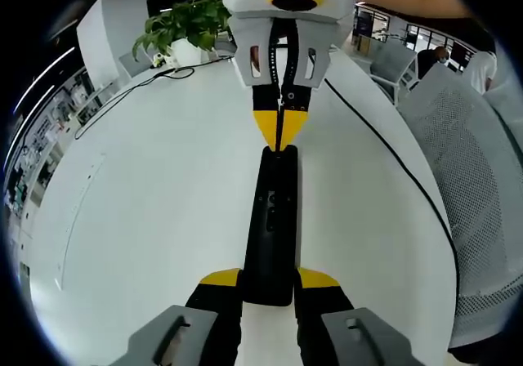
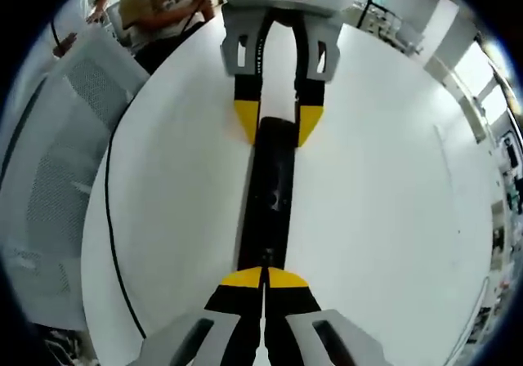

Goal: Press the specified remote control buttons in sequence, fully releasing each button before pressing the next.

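A long black remote control [image 1: 274, 219] lies on the white table [image 1: 139, 211], pointing away from me. In the left gripper view my left gripper [image 1: 270, 279] grips the remote's near end, one yellow-tipped jaw on each side. My right gripper [image 1: 280, 133] reaches in from the top with its jaws shut together, and their tips touch the remote's far end. In the right gripper view the same remote [image 2: 270, 190] runs up the middle. There my right gripper [image 2: 263, 278] is shut with its tips on the near end, while the left gripper [image 2: 276, 121] clamps the far end.
A potted plant [image 1: 186, 24] stands at the table's far edge. A black cable [image 1: 392, 166] runs along the right of the table beside a grey mesh chair [image 1: 478, 186]. That chair [image 2: 53, 162] and cable [image 2: 109, 235] also show in the right gripper view, with a seated person [image 2: 163, 6] behind.
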`<act>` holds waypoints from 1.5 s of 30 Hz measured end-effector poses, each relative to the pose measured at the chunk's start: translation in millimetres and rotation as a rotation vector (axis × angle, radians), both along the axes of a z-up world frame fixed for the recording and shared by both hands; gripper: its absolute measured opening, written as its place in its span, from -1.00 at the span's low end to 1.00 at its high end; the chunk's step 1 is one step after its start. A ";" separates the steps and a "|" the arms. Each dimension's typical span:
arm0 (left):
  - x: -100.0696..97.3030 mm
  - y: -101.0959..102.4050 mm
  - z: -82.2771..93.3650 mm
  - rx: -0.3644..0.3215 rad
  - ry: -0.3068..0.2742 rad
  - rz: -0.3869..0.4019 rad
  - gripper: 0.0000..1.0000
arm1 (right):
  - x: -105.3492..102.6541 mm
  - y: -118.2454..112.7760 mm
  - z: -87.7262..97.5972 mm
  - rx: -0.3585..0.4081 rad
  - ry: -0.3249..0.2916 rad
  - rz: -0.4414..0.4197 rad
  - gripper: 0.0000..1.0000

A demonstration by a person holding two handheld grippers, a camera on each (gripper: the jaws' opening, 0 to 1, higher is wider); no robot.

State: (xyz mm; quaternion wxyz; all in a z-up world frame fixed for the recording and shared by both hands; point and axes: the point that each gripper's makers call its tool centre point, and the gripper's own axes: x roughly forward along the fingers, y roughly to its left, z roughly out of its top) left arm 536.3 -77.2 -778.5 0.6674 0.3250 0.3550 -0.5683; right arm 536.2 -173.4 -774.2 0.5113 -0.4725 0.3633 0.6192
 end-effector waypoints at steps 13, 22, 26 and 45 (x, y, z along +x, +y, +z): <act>-0.7 0.3 -0.6 -0.006 0.003 -0.014 -0.54 | -1.9 0.0 -0.1 0.000 -0.015 -0.015 -1.00; -1.1 0.1 -0.5 -0.006 0.002 -0.018 -0.54 | -0.6 0.1 0.7 0.009 -0.031 -0.028 -1.00; -1.3 -0.1 -0.4 -0.005 0.002 -0.020 -0.54 | -0.5 0.2 1.1 0.022 -0.035 -0.037 -1.00; -1.1 -1.8 0.1 0.007 0.000 -0.019 -0.54 | 2.9 -1.1 6.6 0.045 -0.047 -0.053 -1.00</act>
